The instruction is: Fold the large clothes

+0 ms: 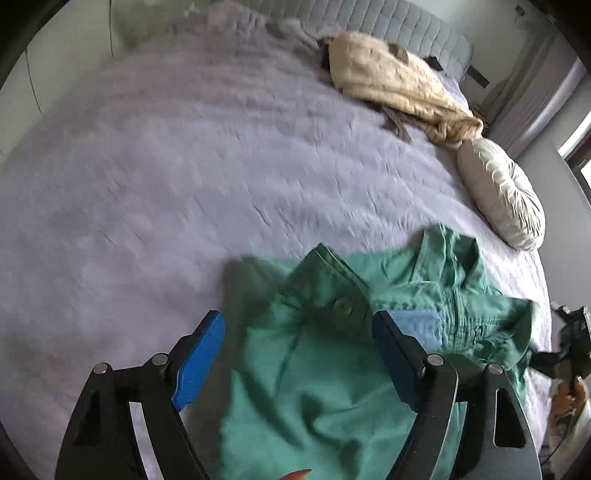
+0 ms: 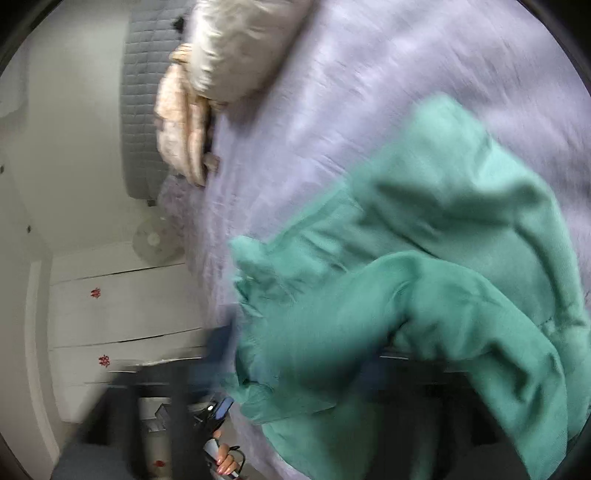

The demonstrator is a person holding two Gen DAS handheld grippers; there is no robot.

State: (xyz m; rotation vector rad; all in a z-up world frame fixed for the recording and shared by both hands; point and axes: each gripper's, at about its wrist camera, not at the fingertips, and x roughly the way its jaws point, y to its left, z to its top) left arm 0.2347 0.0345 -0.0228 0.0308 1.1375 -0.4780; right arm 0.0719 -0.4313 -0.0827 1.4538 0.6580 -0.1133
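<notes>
Green trousers (image 1: pixel 325 373) lie crumpled on the lilac bedspread (image 1: pixel 166 192), waistband and button up. My left gripper (image 1: pixel 297 343) is open above them, its blue pads (image 1: pixel 199 354) spread either side of the waistband, not touching. In the right wrist view the same green trousers (image 2: pixel 424 295) drape over the blurred gripper (image 2: pixel 295 365); its fingers are mostly covered by cloth and motion blur, so I cannot tell whether they grip it.
A cream knitted garment (image 1: pixel 399 85) and a round white cushion (image 1: pixel 502 192) lie at the bed's far right. A grey headboard (image 1: pixel 388 18) is behind. White drawers (image 2: pixel 122 306) stand beside the bed. The other handle shows at the right edge (image 1: pixel 572 343).
</notes>
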